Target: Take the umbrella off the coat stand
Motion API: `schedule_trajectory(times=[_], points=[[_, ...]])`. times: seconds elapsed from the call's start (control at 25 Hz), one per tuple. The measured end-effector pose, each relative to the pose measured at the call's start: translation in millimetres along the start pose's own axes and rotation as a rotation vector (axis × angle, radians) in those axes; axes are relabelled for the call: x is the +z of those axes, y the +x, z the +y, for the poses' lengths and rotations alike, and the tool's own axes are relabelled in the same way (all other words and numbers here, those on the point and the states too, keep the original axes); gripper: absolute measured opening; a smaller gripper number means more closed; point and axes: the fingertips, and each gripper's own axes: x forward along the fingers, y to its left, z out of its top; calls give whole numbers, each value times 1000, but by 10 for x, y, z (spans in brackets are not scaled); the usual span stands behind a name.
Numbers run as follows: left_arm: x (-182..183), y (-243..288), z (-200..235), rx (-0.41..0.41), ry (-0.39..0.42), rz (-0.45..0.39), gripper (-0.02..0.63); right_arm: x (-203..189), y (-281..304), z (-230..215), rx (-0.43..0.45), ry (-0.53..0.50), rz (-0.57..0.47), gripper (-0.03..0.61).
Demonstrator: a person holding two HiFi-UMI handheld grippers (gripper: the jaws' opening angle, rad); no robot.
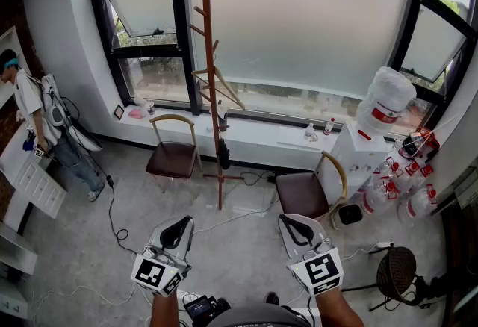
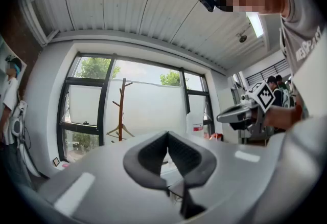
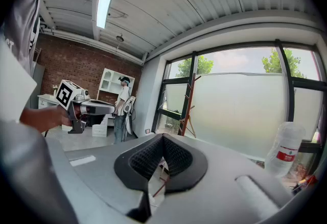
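While they wait low in front of the person, the left tool and right tool are squeezed shut on nothing. Farther off, the dark folded umbrella hangs low on the coat stand. It seems best to walk closer first, then open one tool.

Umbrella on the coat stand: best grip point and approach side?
Probably mid-body: the umbrella hangs folded and upright, close to the right of the coat stand pole, low down. Come from the right, jaws level across it; the pole blocks the left. Its hook-up is too small to see.
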Motion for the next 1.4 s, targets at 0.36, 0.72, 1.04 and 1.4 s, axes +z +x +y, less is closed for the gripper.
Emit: schedule_trajectory(times=[0.36, 0.72, 1.04, 1.4], points=[[-22, -73, 35, -12, 1, 3, 0, 9, -6, 105, -12, -2, 5, -2], [-48, -151, 232, -22, -6, 11, 0, 71, 130, 250, -24, 1, 15, -2], [-136, -298, 481, -62, -32, -2, 0, 132, 271, 510, -53, 14, 24, 0], [-192, -317, 688, -91, -60, -30, 0, 211, 435, 664, -66, 18, 32, 0]])
